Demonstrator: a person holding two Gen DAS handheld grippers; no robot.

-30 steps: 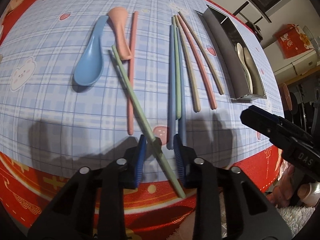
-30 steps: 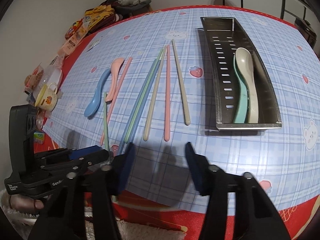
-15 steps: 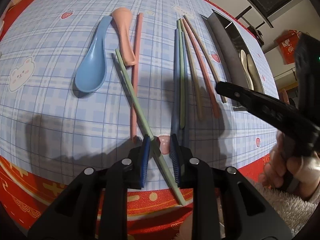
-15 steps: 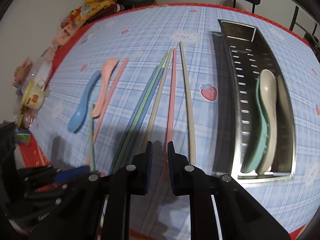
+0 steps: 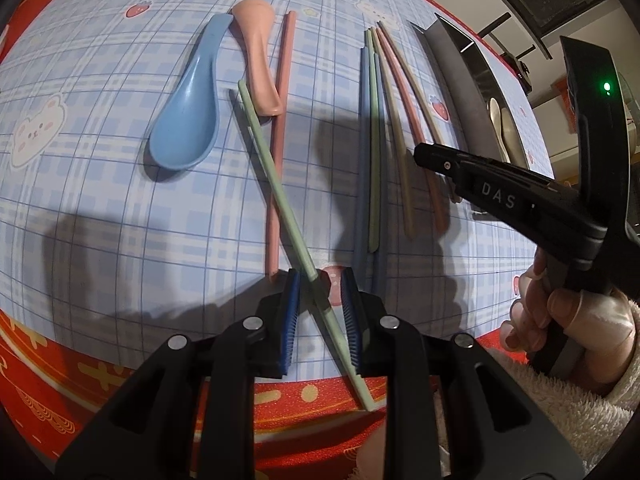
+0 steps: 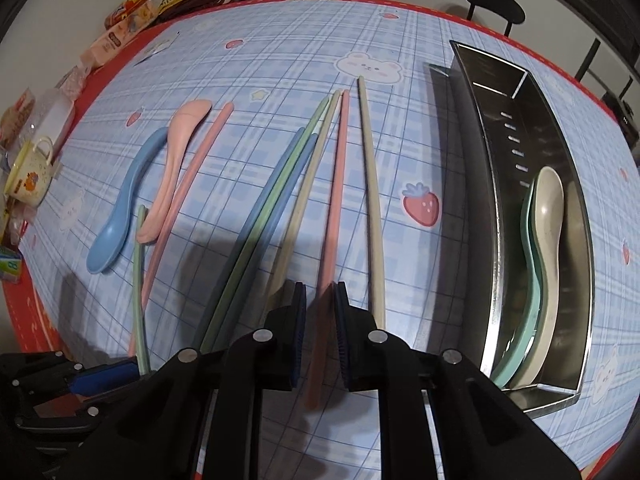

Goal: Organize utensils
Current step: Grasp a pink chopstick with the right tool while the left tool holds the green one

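Gripping near the ends, your left gripper [image 5: 320, 308] is clamped on the green chopstick [image 5: 276, 184] at centre frame, your right gripper [image 6: 320, 316] on the pink chopstick [image 6: 332, 216] left of the tray [image 6: 496, 208]. Both sticks look light, stiff and slick, likely to pivot.

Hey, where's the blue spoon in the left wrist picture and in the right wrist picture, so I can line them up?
Left wrist view: the blue spoon lies upper left, bowl toward the camera, left of the pink spoon.
Right wrist view: the blue spoon lies at the left, bowl toward the camera, again left of the pink spoon.
Shared landmark: the pink spoon, lying right beside it in both views.
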